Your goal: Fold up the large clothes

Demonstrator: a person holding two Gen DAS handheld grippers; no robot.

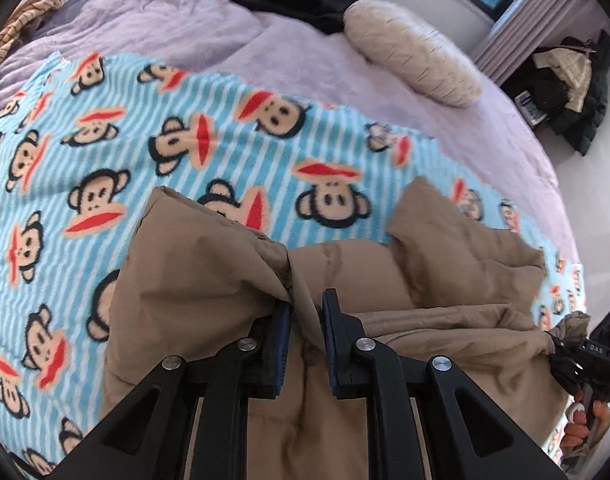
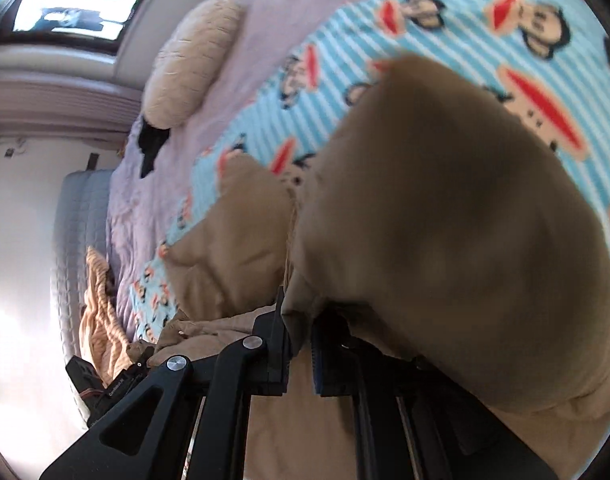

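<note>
- On the bed, left wrist view: a tan garment (image 1: 337, 308) lies bunched over a blue-striped monkey-print blanket (image 1: 105, 152), which in turn covers a lilac bedspread (image 1: 289, 64).
- The left gripper (image 1: 307, 312) occupies the lower centre; its two blue-padded fingers (image 1: 283, 332) stand a narrow gap apart with a raised fold of the tan cloth pinched between them, so the jaws are clamped on the garment.
- At the lower right edge, the right gripper (image 1: 561, 350) also has the cloth's edge gathered at its tip, and a hand (image 1: 585, 420) is partly visible beneath it.
- Further back, a cream pillow (image 1: 413, 52) rests on the bedspread, touching a black garment (image 1: 305, 0); a striped tan cloth (image 1: 29, 12) lies at the upper left, and a pile of dark clothes (image 1: 573, 84) sits beside the bed at right.
- Right wrist view, rotated and motion-blurred: the right gripper (image 2: 301, 344) has its jaws nearly together, closed on a hanging edge of the tan garment (image 2: 457, 232), which billows up close to the lens and hides most of the right finger.
- Beyond it, the monkey-print blanket (image 2: 445, 12), lilac bedspread (image 2: 265, 12) and cream pillow (image 2: 189, 64) are seen; the left gripper (image 2: 141, 358) appears at lower left, meeting the garment's far edge beside the striped tan cloth (image 2: 101, 304).
</note>
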